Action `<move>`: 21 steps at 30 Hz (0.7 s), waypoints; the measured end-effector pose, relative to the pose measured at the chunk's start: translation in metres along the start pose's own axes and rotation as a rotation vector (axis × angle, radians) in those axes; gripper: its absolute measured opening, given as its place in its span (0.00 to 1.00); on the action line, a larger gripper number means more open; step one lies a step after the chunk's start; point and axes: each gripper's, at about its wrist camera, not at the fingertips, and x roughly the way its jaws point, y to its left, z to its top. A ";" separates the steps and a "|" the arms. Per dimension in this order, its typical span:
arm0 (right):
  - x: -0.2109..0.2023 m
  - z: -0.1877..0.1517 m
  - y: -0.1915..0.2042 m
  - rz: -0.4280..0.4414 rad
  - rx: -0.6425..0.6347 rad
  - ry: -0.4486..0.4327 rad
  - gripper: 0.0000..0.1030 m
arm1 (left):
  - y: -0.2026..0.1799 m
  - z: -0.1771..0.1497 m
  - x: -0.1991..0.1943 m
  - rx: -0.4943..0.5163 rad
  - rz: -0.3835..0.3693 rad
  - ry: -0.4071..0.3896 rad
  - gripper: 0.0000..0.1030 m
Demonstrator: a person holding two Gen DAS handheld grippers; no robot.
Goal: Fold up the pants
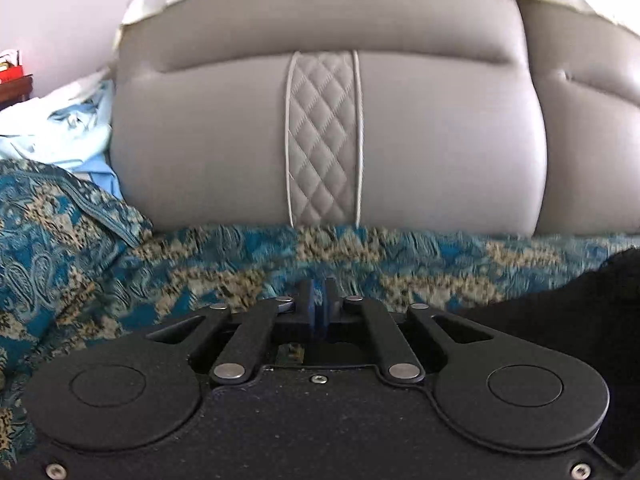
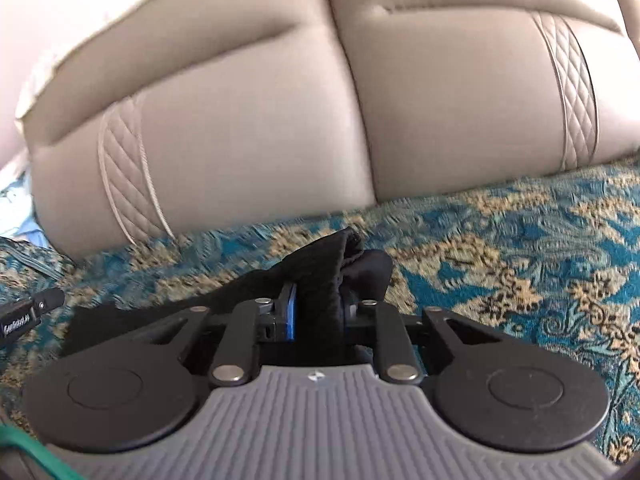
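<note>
The black pants (image 2: 320,280) are bunched on the teal paisley sofa cover (image 2: 500,248), and my right tongs (image 2: 316,312) are pinching a thick fold of them, so I reckon I'm mid-fold. My left tongs (image 1: 319,304) are pressed together on nothing, so next they'd need to spread and grab an edge. Only writing is on the left tool's tip, too blurry to read.

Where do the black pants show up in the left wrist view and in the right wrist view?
Left wrist: black pants at the lower right edge, beside the left gripper.
Right wrist: pants at centre, bunched in the right gripper.
Shared landmark: the quilted strip on the grey sofa back.
</note>
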 end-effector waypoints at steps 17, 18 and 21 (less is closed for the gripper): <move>-0.049 -0.001 -0.033 0.000 0.009 -0.012 0.84 | -0.030 -0.046 -0.075 0.145 -0.074 0.057 0.61; -0.056 -0.003 -0.033 0.007 0.007 -0.011 0.84 | -0.031 -0.050 -0.082 0.152 -0.078 0.057 0.62; -0.075 -0.016 -0.031 0.004 -0.029 0.006 0.84 | -0.034 -0.064 -0.102 0.158 -0.088 0.060 0.65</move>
